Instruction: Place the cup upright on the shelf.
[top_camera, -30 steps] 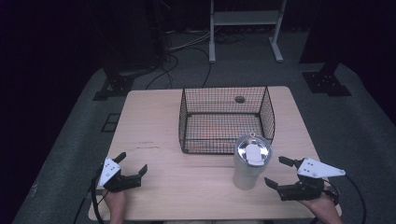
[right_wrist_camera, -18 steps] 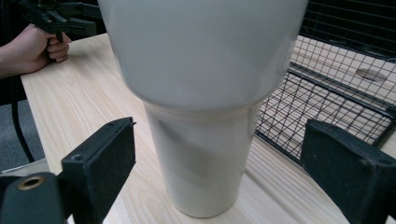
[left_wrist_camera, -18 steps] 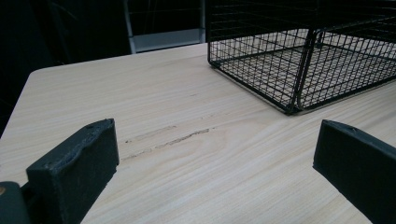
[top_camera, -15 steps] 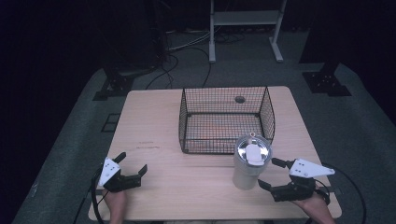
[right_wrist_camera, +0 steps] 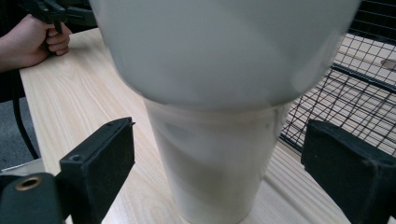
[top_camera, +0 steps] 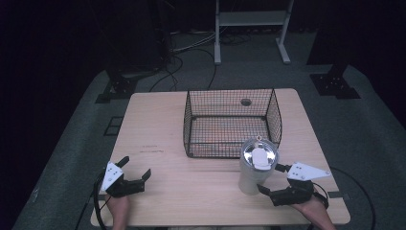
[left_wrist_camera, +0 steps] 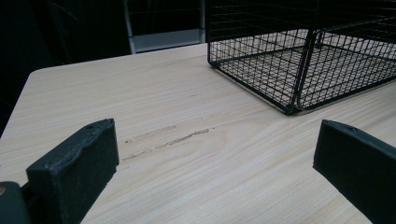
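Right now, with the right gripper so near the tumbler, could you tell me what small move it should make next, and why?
Probably ease the right gripper a little further forward, then close. Its jaws stand open on either side of the white tumbler's narrow lower body without touching it. The tumbler stands upright on the table, just in front of the wire basket, so gripping low seems safest.

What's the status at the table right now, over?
Right gripper open, jaws either side of the white tumbler, not touching. Left gripper open, idle on the table. Wire basket stands just behind the tumbler.
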### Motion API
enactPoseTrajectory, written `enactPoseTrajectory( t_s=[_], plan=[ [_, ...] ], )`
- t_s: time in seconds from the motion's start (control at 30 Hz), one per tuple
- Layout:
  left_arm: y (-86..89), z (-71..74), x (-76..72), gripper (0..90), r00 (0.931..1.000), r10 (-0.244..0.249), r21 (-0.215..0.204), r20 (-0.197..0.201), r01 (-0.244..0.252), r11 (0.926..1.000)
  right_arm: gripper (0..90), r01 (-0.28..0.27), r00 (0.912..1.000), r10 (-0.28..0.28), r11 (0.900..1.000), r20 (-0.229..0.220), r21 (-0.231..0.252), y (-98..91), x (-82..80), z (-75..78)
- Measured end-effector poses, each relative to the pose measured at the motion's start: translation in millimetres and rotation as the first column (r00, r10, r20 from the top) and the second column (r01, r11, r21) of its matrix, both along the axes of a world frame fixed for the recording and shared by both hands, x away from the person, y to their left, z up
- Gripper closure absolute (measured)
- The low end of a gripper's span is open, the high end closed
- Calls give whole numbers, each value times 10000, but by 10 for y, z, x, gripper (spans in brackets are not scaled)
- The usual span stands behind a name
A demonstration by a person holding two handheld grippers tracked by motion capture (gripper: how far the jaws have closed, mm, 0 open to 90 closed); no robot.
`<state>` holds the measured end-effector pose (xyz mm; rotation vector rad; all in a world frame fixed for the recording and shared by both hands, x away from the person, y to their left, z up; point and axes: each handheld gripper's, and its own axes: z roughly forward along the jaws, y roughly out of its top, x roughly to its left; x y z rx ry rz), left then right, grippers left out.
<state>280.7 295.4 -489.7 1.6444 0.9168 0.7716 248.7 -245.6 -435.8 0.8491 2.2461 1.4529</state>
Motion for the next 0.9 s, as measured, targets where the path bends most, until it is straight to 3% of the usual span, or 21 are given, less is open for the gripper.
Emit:
enactPoseTrajectory(
  t_s=[0.4, 0.9],
  plan=[
    [0, 0, 0, 0, 10000, 4, -6, -3, -4, 10000, 90, 65, 9996, -61, 9999, 293, -150, 187, 111, -51],
    [-1, 0, 0, 0, 10000, -3, 16, 5, 3, 10000, 79, 154, 9963, -190, 9989, 838, 441, 271, 183, -141]
  ],
)
